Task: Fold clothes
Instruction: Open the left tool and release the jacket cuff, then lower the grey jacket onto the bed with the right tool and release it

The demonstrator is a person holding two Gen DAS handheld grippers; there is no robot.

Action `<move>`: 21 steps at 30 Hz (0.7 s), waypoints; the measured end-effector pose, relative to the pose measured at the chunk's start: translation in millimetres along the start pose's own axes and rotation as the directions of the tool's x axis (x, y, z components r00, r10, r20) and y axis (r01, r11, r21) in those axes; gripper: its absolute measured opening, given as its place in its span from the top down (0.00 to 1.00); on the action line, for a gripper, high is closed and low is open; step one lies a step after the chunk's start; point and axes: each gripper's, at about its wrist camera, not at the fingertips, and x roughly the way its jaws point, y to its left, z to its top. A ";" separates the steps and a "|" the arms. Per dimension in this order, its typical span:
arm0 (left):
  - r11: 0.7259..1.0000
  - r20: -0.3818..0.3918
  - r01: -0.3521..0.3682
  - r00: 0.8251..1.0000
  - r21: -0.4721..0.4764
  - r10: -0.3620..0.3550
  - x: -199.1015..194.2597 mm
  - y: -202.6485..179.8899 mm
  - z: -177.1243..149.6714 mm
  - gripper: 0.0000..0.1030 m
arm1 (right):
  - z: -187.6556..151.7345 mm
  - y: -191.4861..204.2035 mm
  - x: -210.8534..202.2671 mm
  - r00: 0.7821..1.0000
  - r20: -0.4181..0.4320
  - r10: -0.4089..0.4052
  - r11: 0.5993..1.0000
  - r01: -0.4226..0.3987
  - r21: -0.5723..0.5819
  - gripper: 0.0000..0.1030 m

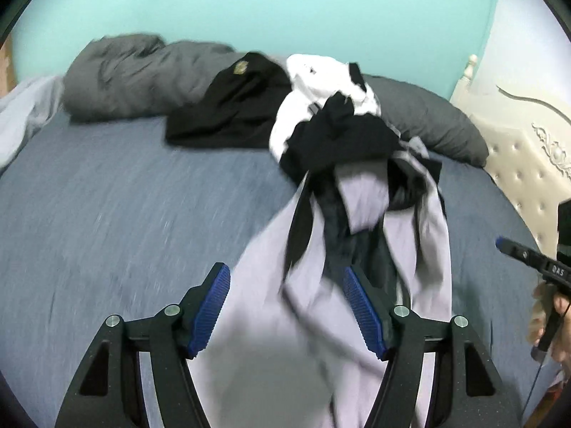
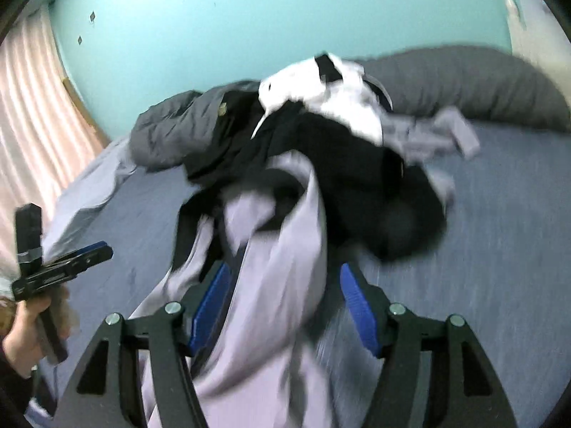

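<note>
A pile of clothes lies on the blue bed sheet [image 1: 107,214]: a black garment [image 1: 232,107], a white one [image 1: 314,82] and a light grey garment with black trim [image 1: 271,285] that stretches from the pile toward me. My left gripper [image 1: 285,285] is open, the grey cloth lying between its spread blue pads [image 1: 210,306]. My right gripper [image 2: 282,285] is open too, the same grey garment [image 2: 278,285] draped between its pads. The left gripper also shows in the right wrist view [image 2: 71,260], and the right gripper in the left wrist view [image 1: 517,253].
A rumpled dark grey duvet [image 1: 128,78] and a long grey pillow [image 1: 428,117] lie along the teal wall. A cream tufted headboard [image 1: 528,157] stands at the right. A pink curtain [image 2: 32,125] hangs at the left.
</note>
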 end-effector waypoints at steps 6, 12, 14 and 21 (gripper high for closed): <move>0.999 -0.064 -0.032 0.998 -0.040 0.029 -39.9 19.5 -87.5 0.32 | -102.5 -10.3 -40.5 0.981 -0.196 -0.004 1.000 0.009 0.024 0.36; 0.991 -0.106 -0.052 0.994 -0.122 0.039 -66.8 31.1 -164.2 0.32 | -182.7 -35.3 -73.9 0.950 -0.312 -0.020 0.993 0.054 0.103 0.36; 0.990 -0.099 -0.058 0.994 -0.129 0.045 -75.1 29.1 -181.5 0.32 | -200.0 -34.0 -83.6 0.947 -0.322 -0.012 0.993 0.051 0.111 0.36; 0.983 -0.046 -0.075 0.997 -0.169 0.068 -100.5 19.5 -234.9 0.32 | -231.7 -15.6 -89.3 0.947 -0.321 0.018 0.996 0.009 0.083 0.37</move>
